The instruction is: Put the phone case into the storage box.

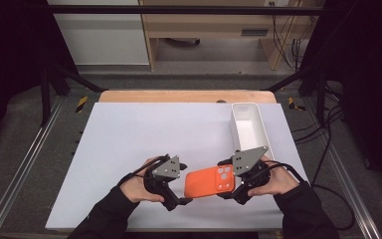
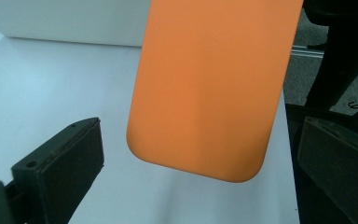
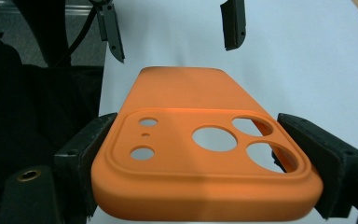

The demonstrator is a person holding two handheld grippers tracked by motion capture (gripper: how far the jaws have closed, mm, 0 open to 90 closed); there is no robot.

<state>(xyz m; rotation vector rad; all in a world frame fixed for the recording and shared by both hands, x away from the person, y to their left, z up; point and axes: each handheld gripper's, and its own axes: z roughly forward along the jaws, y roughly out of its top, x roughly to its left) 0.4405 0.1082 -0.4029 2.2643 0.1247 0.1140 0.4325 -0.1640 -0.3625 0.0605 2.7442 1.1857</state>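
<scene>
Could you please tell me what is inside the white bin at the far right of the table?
In the high view the white bin shows bare white walls and floor, with nothing visible in it. The grey plate on the right claw covers its near end, so that part stays unseen.

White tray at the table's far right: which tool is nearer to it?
Right. The right tool, gripping the orange phone case, sits just below the white tray; the left tool is farther left.

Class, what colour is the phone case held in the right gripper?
The phone case is plain orange, clearest in the right gripper view.
</scene>
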